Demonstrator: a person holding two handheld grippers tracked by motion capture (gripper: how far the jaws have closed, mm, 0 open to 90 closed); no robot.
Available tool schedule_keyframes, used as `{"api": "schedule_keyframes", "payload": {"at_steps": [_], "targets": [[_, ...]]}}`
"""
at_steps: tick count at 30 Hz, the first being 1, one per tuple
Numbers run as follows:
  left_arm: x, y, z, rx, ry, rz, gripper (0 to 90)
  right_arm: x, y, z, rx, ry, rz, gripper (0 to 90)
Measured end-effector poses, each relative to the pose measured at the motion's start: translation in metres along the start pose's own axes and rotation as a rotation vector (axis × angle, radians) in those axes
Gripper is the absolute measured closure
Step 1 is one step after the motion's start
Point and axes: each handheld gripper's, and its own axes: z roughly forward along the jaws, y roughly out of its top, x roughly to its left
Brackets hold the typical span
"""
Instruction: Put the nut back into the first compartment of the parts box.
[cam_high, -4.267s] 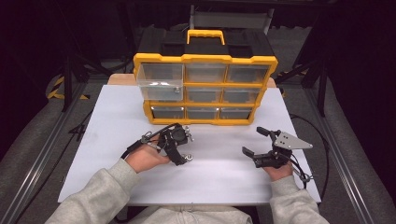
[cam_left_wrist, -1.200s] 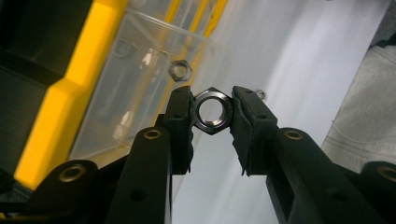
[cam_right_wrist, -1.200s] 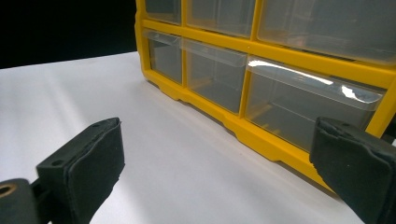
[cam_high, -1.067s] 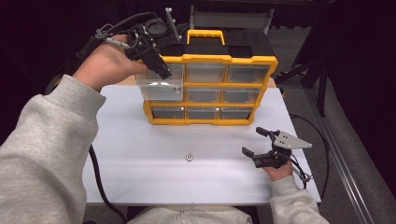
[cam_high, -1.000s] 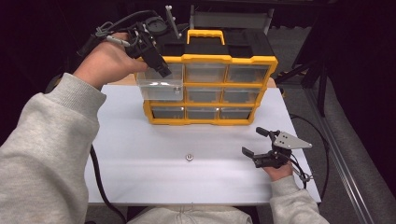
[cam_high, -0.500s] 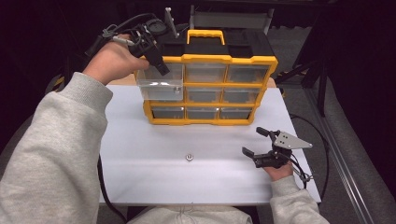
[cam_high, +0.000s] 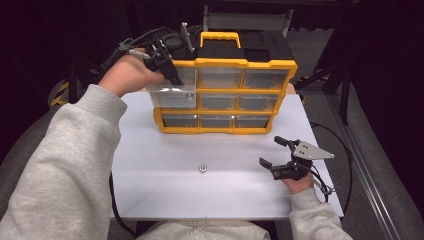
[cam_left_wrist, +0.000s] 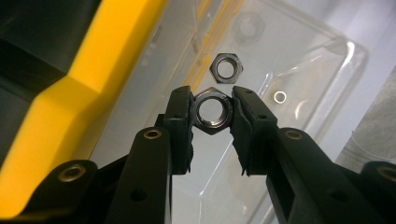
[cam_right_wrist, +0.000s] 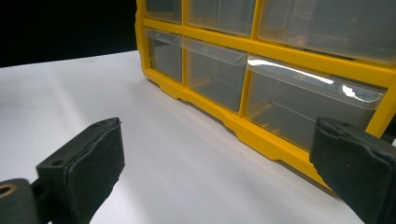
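1. My left gripper (cam_left_wrist: 212, 114) has its jaws clamped on a hex nut (cam_left_wrist: 213, 111) above the pulled-out clear drawer (cam_high: 171, 96) of the yellow organizer (cam_high: 225, 95).
2. A second nut (cam_left_wrist: 226, 68) lies in that drawer.
3. My right gripper (cam_high: 276, 153) rests on the white surface (cam_high: 160, 160), jaws wide apart.

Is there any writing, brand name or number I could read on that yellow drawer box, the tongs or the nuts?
None can be read. The yellow drawer box, its pulled-out clear drawer, the left tongs and the nut they grip carry no legible text. The grey plate on the right tongs looks blank.
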Motion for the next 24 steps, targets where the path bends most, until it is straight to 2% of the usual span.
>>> {"api": "schedule_keyframes", "payload": {"at_steps": [6, 9, 11, 19, 22, 24], "targets": [[0.002, 0.001, 0.006, 0.02, -0.009, -0.019, 69.3, 0.0, 0.0, 0.0, 0.002, 0.003, 0.0, 3.7], [0.004, 0.002, 0.011, 0.061, -0.007, -0.022, 69.3, 0.0, 0.0, 0.001, 0.002, 0.003, 0.0, 3.7], [0.006, 0.003, 0.012, 0.067, -0.012, -0.026, 69.3, 0.0, 0.0, 0.0, 0.002, 0.002, 0.0, 3.7], [0.006, 0.002, 0.012, 0.058, -0.015, -0.024, 69.1, 0.0, 0.0, 0.0, 0.004, 0.001, -0.003, 3.7], [0.005, 0.002, 0.007, 0.025, 0.001, -0.034, 62.2, 0.0, 0.0, 0.0, 0.004, 0.002, -0.001, 3.7], [0.004, 0.0, 0.001, 0.001, 0.009, -0.036, 60.8, 0.0, 0.0, 0.001, 0.005, 0.003, -0.001, 3.7]]}}
